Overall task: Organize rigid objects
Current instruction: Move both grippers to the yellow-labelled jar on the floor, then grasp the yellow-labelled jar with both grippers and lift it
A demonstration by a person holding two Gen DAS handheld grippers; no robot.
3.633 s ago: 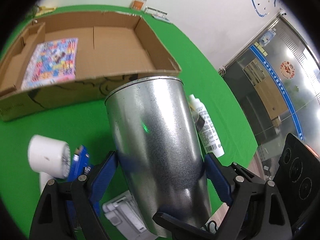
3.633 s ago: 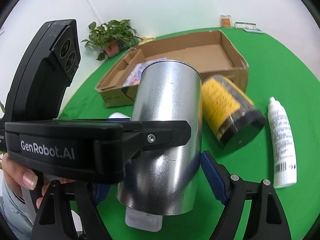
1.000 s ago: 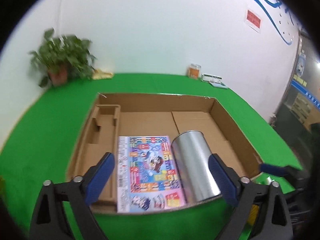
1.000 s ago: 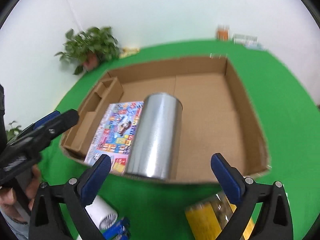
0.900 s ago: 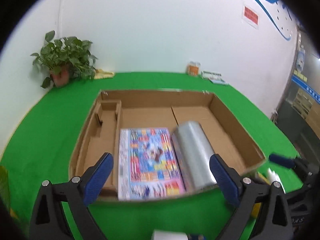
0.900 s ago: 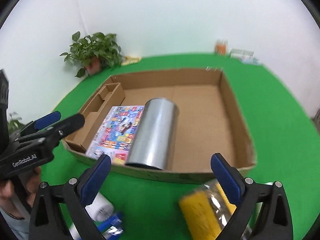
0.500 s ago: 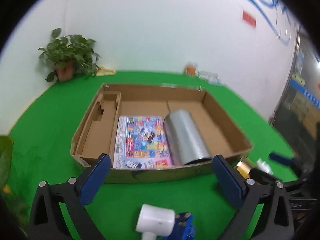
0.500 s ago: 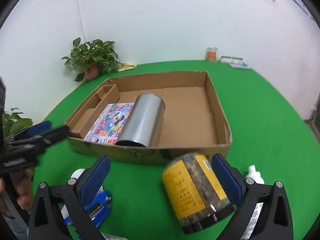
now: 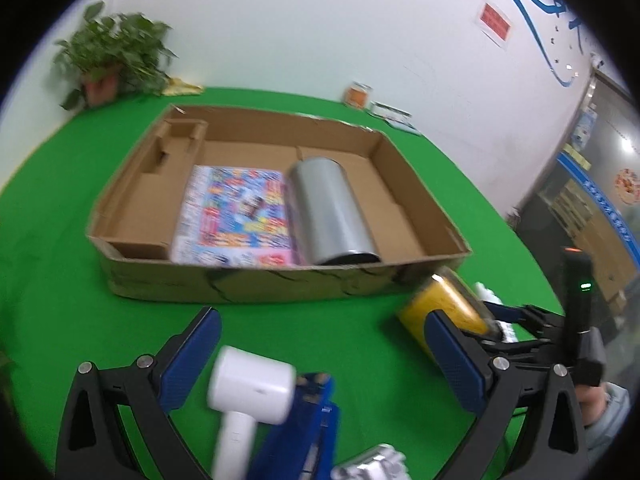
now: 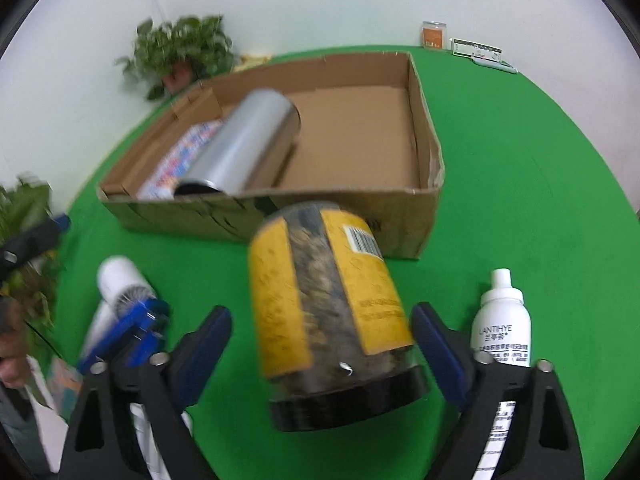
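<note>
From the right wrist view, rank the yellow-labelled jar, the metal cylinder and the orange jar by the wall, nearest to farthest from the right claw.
1. Yellow-labelled jar: on the green cloth, between the open pads of the right claw.
2. Metal cylinder: lying in the cardboard box, beyond.
3. Orange jar: far back by the wall.

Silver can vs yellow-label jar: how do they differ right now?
Place: the silver can lies inside the cardboard box, beside the colourful booklet; the yellow-label jar lies outside on the green cloth, in front of the box.
Look: the can is plain bare metal; the jar is clear with dark contents, a barcode and a black lid.
Grip: the can is free; the jar sits between the right gripper pads, gaps on both sides.
Shared: both cylinders, on their sides.
</note>
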